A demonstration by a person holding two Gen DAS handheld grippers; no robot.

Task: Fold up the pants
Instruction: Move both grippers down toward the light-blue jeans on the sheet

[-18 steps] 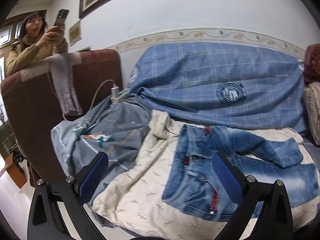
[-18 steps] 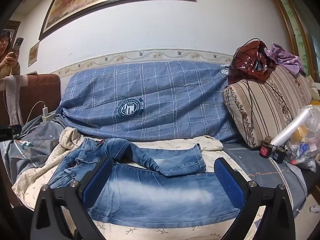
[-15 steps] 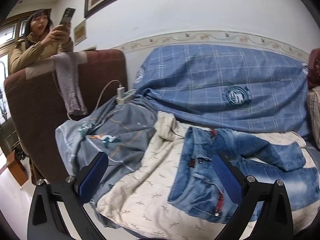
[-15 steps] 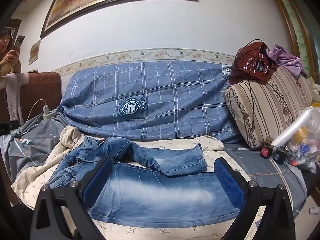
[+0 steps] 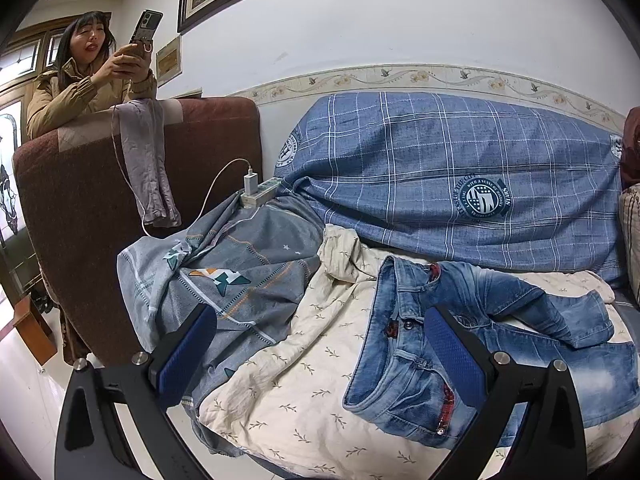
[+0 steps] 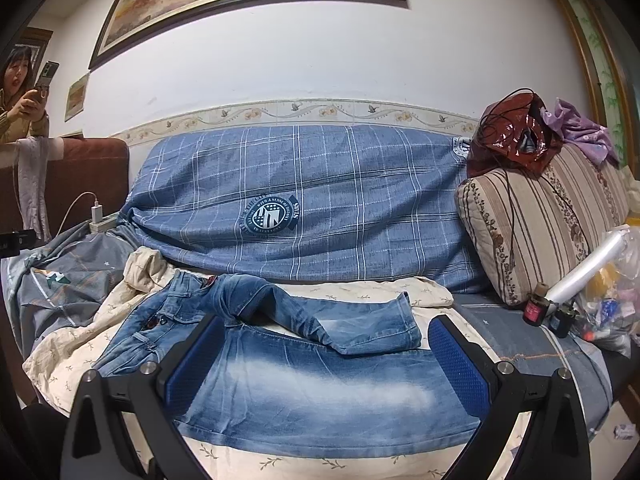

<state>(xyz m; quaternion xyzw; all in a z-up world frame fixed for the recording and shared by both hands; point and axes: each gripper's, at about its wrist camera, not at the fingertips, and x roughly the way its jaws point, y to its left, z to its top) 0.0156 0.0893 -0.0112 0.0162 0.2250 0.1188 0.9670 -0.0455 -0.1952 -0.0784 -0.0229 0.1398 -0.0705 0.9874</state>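
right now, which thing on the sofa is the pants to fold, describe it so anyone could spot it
Find the sofa's blue plaid cover, then look down to the cream leaf-print sheet on the seat. The jeans lie there: faded blue denim, one leg crossed over the other, the only denim among the bedding.

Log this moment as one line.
phase: approach | jeans: unfolded on cream sheet, one leg crossed over | left claw: open, empty | right claw: open, empty
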